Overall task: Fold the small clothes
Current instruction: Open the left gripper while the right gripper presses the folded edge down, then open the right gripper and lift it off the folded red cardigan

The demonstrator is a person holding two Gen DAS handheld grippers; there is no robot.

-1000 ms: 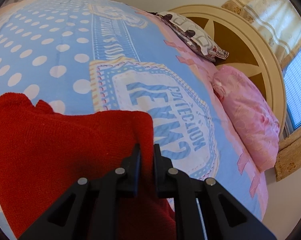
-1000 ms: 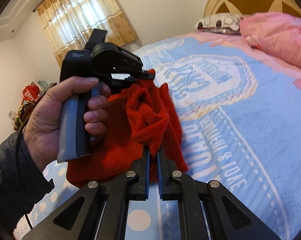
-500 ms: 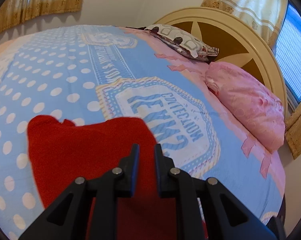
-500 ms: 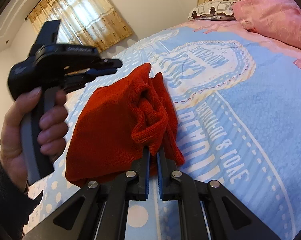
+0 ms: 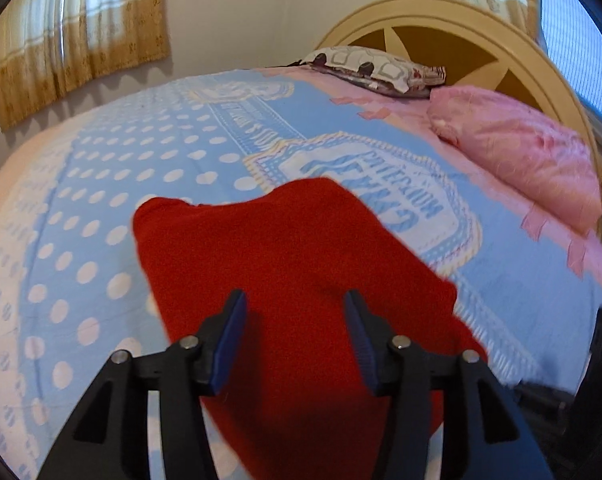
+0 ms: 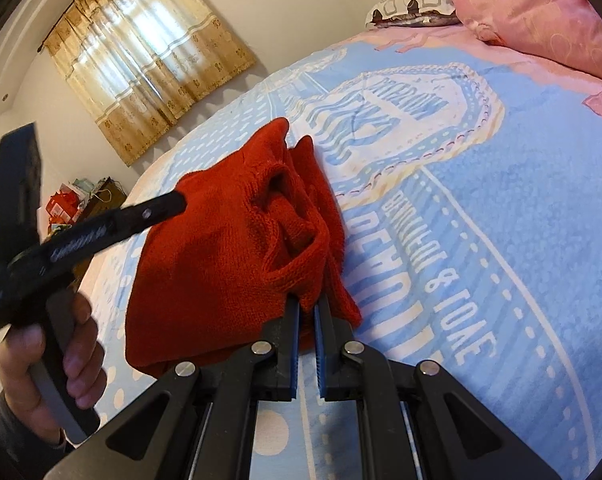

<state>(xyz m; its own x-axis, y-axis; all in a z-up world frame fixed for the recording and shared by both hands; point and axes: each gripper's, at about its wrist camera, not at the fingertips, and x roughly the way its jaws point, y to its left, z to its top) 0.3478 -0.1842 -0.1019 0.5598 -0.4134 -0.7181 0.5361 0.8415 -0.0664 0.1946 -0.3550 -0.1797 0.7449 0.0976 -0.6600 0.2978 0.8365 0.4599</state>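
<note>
Nearest the right wrist camera, the right claw [image 6: 308, 308] is clenched on a bunched fold at the near edge of the red knitted garment [image 6: 221, 248], its blue-padded fingers [image 6: 293, 332] almost together with the knit pinched between them. The garment lies in a folded heap on the blue bedspread [image 6: 481, 240], its layered, open edges turned toward the printed emblem on the right. To the left, a hand [image 6: 49, 364] grips the handle of the left claw [image 6: 173, 202], whose black fingers reach to the garment's left edge. From the left wrist camera, the left claw [image 5: 295, 340] is released, its two fingers [image 5: 231, 340] spread wide with nothing between them, hovering over the smooth red cloth [image 5: 293, 272] that fills the space below; whether it touches the cloth cannot be told. Beyond the garment the bedspread [image 5: 121, 168] runs on in white polka dots and a lettered crest. Farther back lie a pink pillow [image 5: 517, 152] and a patterned pillow [image 5: 377, 68] against the cream headboard [image 5: 481, 20], with golden curtains [image 5: 81, 36] on the far wall.
</note>
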